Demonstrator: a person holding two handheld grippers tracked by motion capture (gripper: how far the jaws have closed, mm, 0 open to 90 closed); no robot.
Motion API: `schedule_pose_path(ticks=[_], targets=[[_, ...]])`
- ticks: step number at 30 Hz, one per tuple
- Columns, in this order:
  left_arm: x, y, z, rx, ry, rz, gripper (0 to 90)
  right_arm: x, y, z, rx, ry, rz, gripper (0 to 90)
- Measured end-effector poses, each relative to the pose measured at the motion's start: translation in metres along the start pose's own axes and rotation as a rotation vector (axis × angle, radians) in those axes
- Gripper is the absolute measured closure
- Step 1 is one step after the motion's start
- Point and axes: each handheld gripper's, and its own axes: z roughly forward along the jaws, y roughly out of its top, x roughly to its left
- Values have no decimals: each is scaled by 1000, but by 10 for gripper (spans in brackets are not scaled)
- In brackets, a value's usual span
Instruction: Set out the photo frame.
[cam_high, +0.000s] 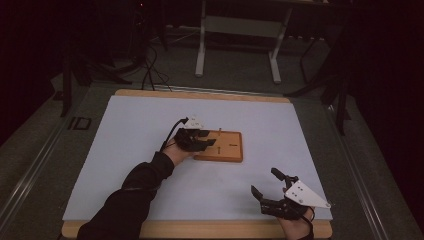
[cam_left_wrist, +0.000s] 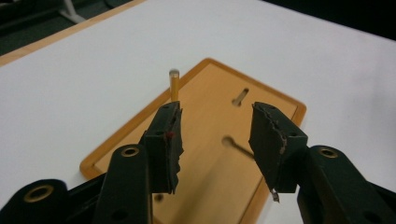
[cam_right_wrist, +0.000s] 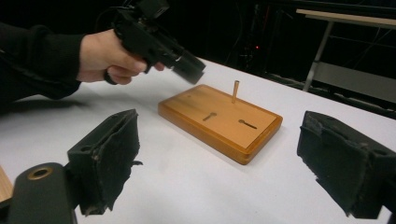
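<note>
A wooden board (cam_high: 227, 150) lies on the white sheet at the table's middle. One short wooden peg (cam_high: 220, 132) stands upright near its far edge, and two dark keyhole-shaped marks (cam_left_wrist: 240, 95) show on its top. My left gripper (cam_high: 210, 138) hovers over the board's left end, open, nothing between its fingers. In the left gripper view the peg (cam_left_wrist: 174, 86) rises just beyond the left finger, and the board (cam_left_wrist: 210, 154) lies under the left gripper (cam_left_wrist: 215, 116). My right gripper (cam_high: 264, 181) rests near the front right, open wide. In the right gripper view, the right gripper (cam_right_wrist: 222, 126) faces the board (cam_right_wrist: 219, 121) and peg (cam_right_wrist: 236, 91).
The white sheet (cam_high: 150, 130) covers most of the wooden table (cam_high: 200, 230), whose edge shows at front and back. A white-legged table frame (cam_high: 235, 40) and cables stand on the dark floor beyond. The person's left hand and dark sleeve (cam_right_wrist: 42, 60) reach in from the left.
</note>
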Motion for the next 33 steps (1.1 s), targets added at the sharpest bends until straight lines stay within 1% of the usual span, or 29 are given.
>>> schedule_pose_path(ticks=[1, 2, 3, 5, 6, 9, 10, 11, 13, 17, 18, 20, 21, 22, 23, 26, 27, 28, 29, 30, 31, 32, 33], targets=[[2, 2, 2, -4, 10, -7, 536, 0, 0, 0, -2, 2, 2, 130], [4, 4, 5, -2, 4, -7, 536, 1, 0, -1, -2, -4, -1, 138], [5, 5, 7, 2, 12, -2, 536, 1, 0, -1, 2, -3, -3, 138], [8, 7, 11, 1, 13, -11, 536, 1, 0, -1, -2, -1, -4, 138], [9, 7, 13, 4, 25, -10, 536, 1, 0, -1, 0, -1, -7, 138], [12, 7, 21, 14, 40, -8, 536, 1, -1, -1, 0, 0, -5, 137], [13, 7, 23, 14, 32, -15, 564, 1, -1, -2, -1, -5, -8, 137], [14, 7, 26, 12, 35, -19, 577, 1, -1, -2, 0, -1, -6, 137], [15, 6, 31, 24, 31, -15, 588, 0, -1, -2, -2, -4, -6, 137], [17, 8, 36, 21, 43, -12, 603, -1, -2, -1, 3, 7, -3, 137], [18, 9, 37, 21, 39, -5, 637, 0, -2, -1, 8, 10, -1, 138], [19, 11, 39, 17, 39, 4, 638, 0, -2, 0, 10, 14, 1, 138], [20, 12, 40, 18, 32, 11, 638, 0, -3, 0, 11, 11, 0, 138], [20, 14, 42, 22, 36, 17, 637, 0, -3, 0, 12, 12, 2, 138], [20, 14, 43, 21, 33, 15, 639, -1, -3, 0, 14, 17, 2, 138], [21, 16, 49, 40, 37, 34, 650, -1, -3, 0, 16, 17, 9, 138], [21, 16, 51, 41, 31, 29, 650, -2, -3, 0, 14, 15, 12, 138], [20, 16, 53, 46, 37, 35, 660, -2, -3, 0, 17, 18, 16, 139], [21, 16, 54, 51, 33, 39, 669, -2, -3, 0, 14, 18, 18, 139], [20, 16, 55, 48, 40, 44, 684, -3, -4, 0, 13, 18, 18, 140], [21, 16, 57, 52, 42, 43, 694, -3, -4, -1, 16, 21, 21, 144], [21, 16, 57, 55, 44, 45, 727, -4, -4, -1, 16, 21, 24, 144], [21, 16, 58, 55, 48, 46, 727, -4, -4, -1, 16, 21, 24, 144]])
